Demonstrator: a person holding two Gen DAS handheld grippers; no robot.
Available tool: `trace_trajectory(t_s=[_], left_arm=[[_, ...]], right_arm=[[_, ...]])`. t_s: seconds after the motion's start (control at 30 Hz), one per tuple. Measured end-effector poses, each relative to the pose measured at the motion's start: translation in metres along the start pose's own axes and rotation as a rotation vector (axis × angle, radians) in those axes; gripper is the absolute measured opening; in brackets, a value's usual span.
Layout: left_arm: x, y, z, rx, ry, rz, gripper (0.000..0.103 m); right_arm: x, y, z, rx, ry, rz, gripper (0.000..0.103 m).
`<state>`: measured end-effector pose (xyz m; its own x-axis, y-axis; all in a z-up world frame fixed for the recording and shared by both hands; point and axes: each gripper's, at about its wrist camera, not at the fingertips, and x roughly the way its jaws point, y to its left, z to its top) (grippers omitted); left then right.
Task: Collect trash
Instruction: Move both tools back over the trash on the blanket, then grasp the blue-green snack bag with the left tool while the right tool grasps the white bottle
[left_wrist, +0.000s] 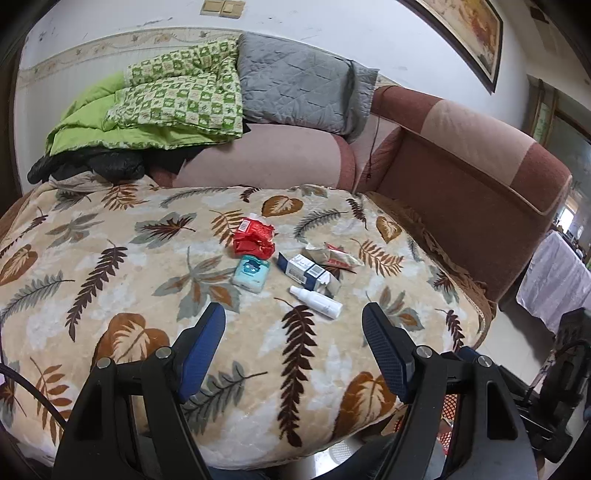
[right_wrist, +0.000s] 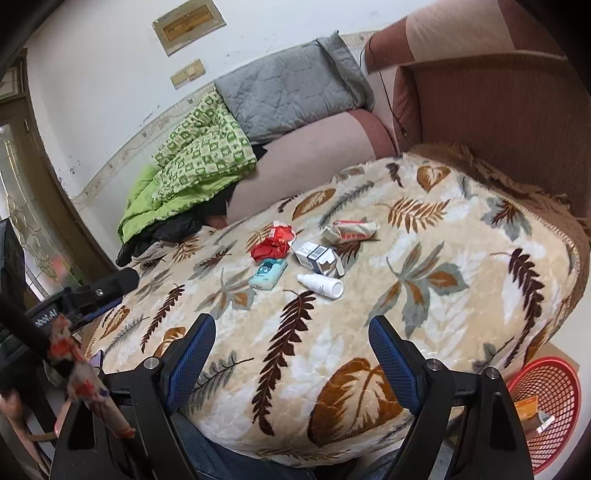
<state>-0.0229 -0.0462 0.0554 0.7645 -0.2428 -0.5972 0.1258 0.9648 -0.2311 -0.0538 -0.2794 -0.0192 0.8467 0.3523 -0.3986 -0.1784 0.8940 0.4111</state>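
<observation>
Both hand-held grippers, left and right, are hovering agape; the white spray bottle is lying crosswise just ahead, nearest.

My left gripper and right gripper both hang with fingers spread over bare leaf blanket, nothing between them and the trash cluster. White bottle lies nearest, front of cluster, free room on its near side. Blue-white box sits just behind the bottle, teal pack left of it, red wrapper behind the pack, crumpled packet right of the box. Sofa arm walls off the right side. Red basket sits low, right of the blanket edge.
</observation>
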Motion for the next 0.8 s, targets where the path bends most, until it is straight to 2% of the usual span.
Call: trace_trajectory(t_s=[0.23, 0.33, 0.47, 0.6, 0.67, 0.73, 0.8], left_arm=[[0.041, 0.020, 0.021, -0.029, 0.099, -0.022, 0.075], [0.069, 0.023, 0.041, -0.019, 0.159, -0.025, 0.075], [0.114, 0.034, 0.071, -0.029, 0.239, -0.023, 0.075], [0.155, 0.038, 0.092, -0.020, 0.252, -0.003, 0.075], [0.184, 0.037, 0.095, 0.001, 0.268, 0.004, 0.075], [0.211, 0.038, 0.092, 0.003, 0.293, -0.019, 0.075], [0.237, 0.043, 0.083, 0.000, 0.308, -0.054, 0.075]], right_arm=[[0.033, -0.014, 0.008, 0.025, 0.039, 0.036, 0.088], [0.054, -0.020, 0.016, 0.042, 0.062, 0.068, 0.084], [0.091, -0.019, 0.041, 0.017, 0.091, 0.111, 0.082], [0.135, -0.017, 0.064, -0.019, 0.103, 0.154, 0.082], [0.158, -0.021, 0.067, -0.015, 0.103, 0.141, 0.082], [0.179, -0.031, 0.064, 0.010, 0.113, 0.139, 0.076], [0.198, -0.046, 0.054, 0.059, 0.122, 0.163, 0.074]])
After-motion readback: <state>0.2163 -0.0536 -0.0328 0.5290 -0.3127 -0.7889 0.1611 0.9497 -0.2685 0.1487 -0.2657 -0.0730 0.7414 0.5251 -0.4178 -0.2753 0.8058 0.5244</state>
